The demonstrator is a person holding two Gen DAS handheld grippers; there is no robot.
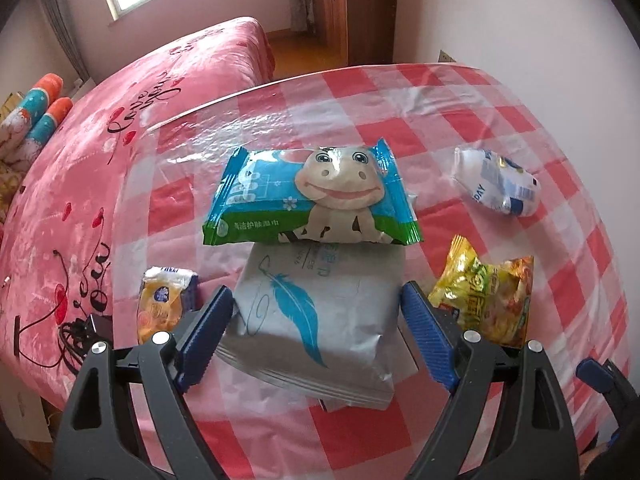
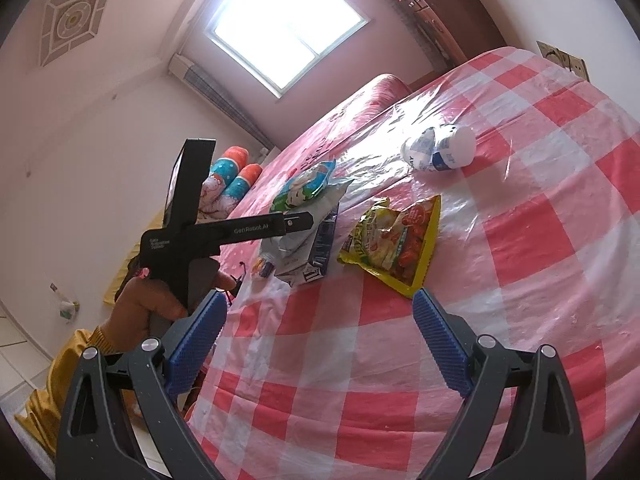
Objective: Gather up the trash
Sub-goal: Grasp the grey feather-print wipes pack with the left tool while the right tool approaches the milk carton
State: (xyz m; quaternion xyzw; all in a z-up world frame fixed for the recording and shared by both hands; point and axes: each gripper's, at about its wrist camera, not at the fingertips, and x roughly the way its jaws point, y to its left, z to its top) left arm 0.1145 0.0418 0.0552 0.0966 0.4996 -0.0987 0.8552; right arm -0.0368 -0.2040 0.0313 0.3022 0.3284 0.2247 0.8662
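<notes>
Trash lies on a red-and-white checked table (image 1: 500,120). My left gripper (image 1: 316,312) is open, its blue pads either side of a silver bag with a blue feather (image 1: 320,332). A blue-green wet-wipe pack with a cartoon cow (image 1: 308,196) lies on the bag's far end. A small yellow wrapper (image 1: 162,304) is at left, a yellow-red snack bag (image 1: 488,296) at right, a crushed white bottle (image 1: 496,186) farther right. My right gripper (image 2: 318,320) is open above the table, just short of the snack bag (image 2: 394,240). The bottle (image 2: 440,148) lies beyond.
A bed with a pink cover (image 1: 100,168) stands left of the table, with rolled towels (image 1: 40,108) on it. A wooden wardrobe (image 1: 340,4) is at the back. A wall socket (image 2: 564,60) sits behind the table. The left-hand tool (image 2: 208,232) crosses the right wrist view.
</notes>
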